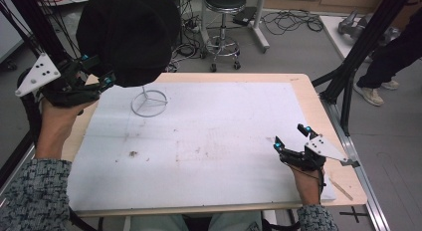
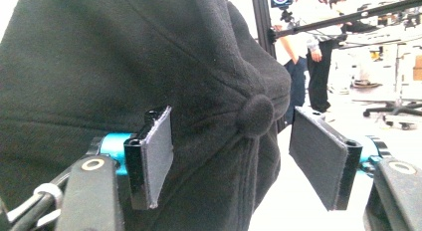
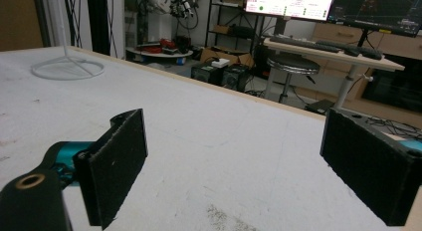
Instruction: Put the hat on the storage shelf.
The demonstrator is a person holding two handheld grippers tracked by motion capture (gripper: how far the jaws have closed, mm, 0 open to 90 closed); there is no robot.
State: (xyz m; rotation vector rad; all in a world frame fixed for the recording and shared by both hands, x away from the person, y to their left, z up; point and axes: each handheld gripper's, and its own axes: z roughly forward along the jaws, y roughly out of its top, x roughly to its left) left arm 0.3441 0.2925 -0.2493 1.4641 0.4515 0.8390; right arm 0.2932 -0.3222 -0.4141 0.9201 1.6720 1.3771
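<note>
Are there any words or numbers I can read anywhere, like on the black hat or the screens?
None can be read.
The black hat: plain fabric, no words or logo showing.
The monitors in the right gripper view: they carry text and a green dot, but it is too small and blurred to read.
The white sheet on the table: only stains, no writing.

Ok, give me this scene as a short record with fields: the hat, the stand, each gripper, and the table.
hat: black cap, on top of the white wire stand, in front of the left gripper
stand: white wire stand, ring base on the table
left gripper: fingers apart, cap's top button between them, no pad pressing visible
right gripper: open, nothing between its fingers, low over the table's right side
table: white sheet over a wooden top
</note>
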